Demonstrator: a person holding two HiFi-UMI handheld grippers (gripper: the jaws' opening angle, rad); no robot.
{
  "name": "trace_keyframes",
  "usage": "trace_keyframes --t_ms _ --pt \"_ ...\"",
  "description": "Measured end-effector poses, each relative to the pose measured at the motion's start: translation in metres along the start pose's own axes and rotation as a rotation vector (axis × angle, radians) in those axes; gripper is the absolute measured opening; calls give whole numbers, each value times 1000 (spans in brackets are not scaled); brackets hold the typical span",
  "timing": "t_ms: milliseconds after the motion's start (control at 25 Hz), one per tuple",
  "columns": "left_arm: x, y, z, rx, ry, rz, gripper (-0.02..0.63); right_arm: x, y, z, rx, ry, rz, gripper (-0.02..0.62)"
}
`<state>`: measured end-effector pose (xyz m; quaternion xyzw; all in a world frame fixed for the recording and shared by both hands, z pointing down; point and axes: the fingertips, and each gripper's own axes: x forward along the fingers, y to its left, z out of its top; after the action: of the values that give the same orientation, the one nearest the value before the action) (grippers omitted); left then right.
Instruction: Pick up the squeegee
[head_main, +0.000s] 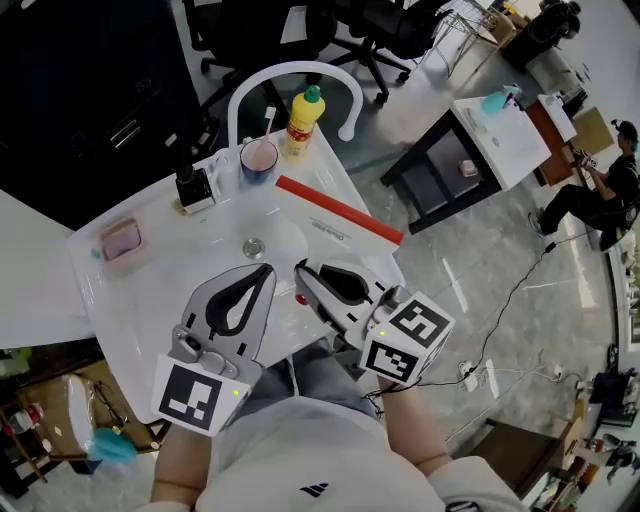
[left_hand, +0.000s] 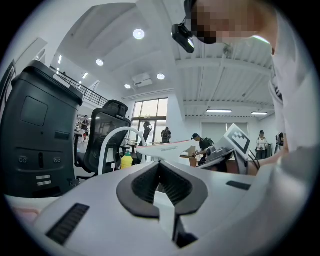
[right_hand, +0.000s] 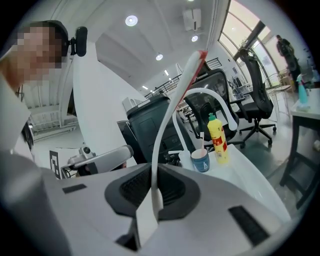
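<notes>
squeegee (right_hand: 167, 112) looked light, stiff, probably slick | right gripper (right_hand: 153, 170) gripped its thin white handle | left gripper (left_hand: 160, 167) was closed, empty

The left hand-held gripper (head_main: 266, 270) points level. Its jaws are together with nothing between them. The right hand-held gripper (head_main: 302, 272) is just beside it and tips a little down. Its jaws are closed on the thin white squeegee (right_hand: 166, 115). The left forearm (head_main: 182, 468) and right forearm (head_main: 418, 432) are bare.

open office hall, swivel chairs (head_main: 392, 28), desk (head_main: 506, 142), recessed ceiling lights (left_hand: 139, 34)
</notes>
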<state>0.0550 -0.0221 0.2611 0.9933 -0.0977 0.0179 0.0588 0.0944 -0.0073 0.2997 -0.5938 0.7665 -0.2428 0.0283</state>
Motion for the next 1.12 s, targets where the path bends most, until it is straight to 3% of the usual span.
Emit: trace_keyframes --t_ms 520,1120 --pt "-7 -16 8 44 -8 -5 12 -22 22 15 -54 -63 23 38" --pt "-25 -25 14 71 -19 48 12 -29 42 21 -99 -82 77 38"
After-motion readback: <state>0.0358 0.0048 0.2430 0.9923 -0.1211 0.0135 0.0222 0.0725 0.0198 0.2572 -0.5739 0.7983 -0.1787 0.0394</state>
